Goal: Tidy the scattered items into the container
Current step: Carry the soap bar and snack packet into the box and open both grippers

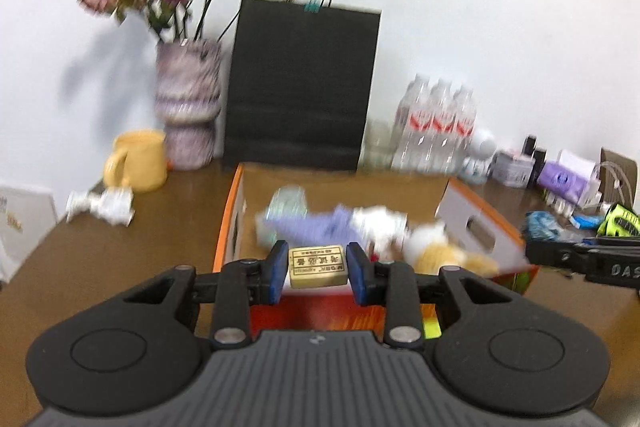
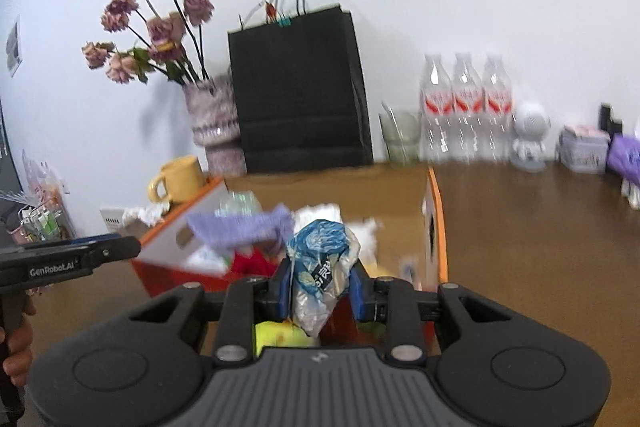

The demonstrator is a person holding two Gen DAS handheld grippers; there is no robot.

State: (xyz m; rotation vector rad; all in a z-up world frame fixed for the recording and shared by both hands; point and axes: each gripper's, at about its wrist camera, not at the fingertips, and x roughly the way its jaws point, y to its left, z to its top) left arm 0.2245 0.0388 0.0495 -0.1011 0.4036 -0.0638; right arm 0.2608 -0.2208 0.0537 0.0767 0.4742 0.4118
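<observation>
Left gripper (image 1: pixel 317 269) closed on a beige eraser block (image 1: pixel 317 265) with printed characters, held between blue pads (image 1: pixel 277 273) just above the near edge of the orange-rimmed cardboard box (image 1: pixel 234 215). Right gripper (image 2: pixel 320 285) clamped on a crumpled blue-and-clear plastic wrapper (image 2: pixel 320 267), likewise over the box's near edge (image 2: pixel 434 211). Inside the box — a lilac cloth (image 1: pixel 316 223), white crumpled paper (image 1: pixel 380 221), a plush toy in white and tan (image 1: pixel 436 249); blurred by motion. Left of the box, a yellow mug (image 1: pixel 138 159) and a crumpled white wrapper (image 1: pixel 106 205) on the brown table (image 1: pixel 120 259). Behind the box, a black paper bag (image 1: pixel 300 87), with a vase of dried roses (image 1: pixel 188 107) to its left. Behind the box to the right, three water bottles (image 1: pixel 438 123).
</observation>
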